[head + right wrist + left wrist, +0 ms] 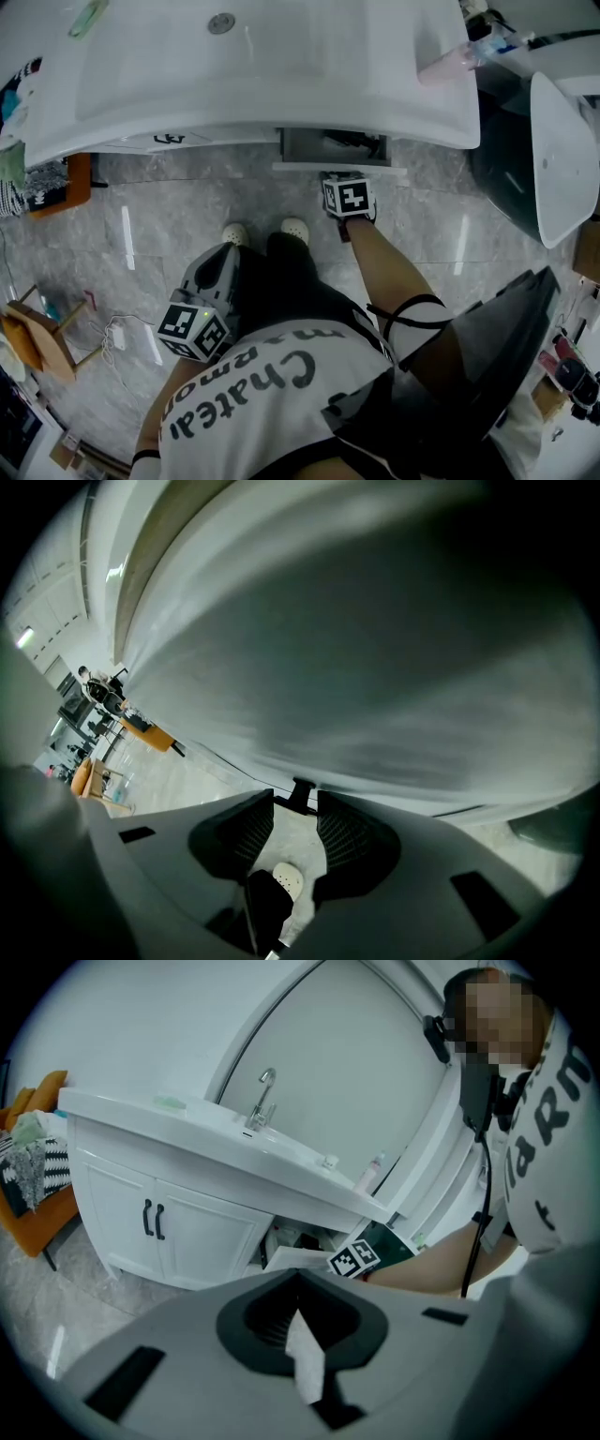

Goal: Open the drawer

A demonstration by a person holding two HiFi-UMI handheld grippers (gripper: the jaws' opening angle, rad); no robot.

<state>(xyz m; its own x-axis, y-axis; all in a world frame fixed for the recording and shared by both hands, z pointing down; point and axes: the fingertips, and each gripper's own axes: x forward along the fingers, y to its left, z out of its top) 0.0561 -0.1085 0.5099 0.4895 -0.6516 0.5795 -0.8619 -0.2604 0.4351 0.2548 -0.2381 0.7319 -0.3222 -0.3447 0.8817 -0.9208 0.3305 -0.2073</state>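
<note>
A white vanity (441,112) carries a sink, and under its right part a grey drawer (333,148) stands partly pulled out. My right gripper (340,178) is at the drawer's white front (337,169). In the right gripper view, the right gripper (300,803) is shut on the small black drawer handle (302,792), with the drawer front (375,667) filling the picture above. My left gripper (223,258) hangs low beside the person's leg, away from the vanity. In its own view the left gripper (295,1321) looks shut with nothing in it.
Two cabinet doors with black handles (153,1220) are left of the drawer. An orange chair (70,183) stands at the vanity's left end, and a white fixture (562,159) at the right. The person's shoes (293,228) stand just before the drawer. A wooden stool (37,342) and a cable (117,333) lie at lower left.
</note>
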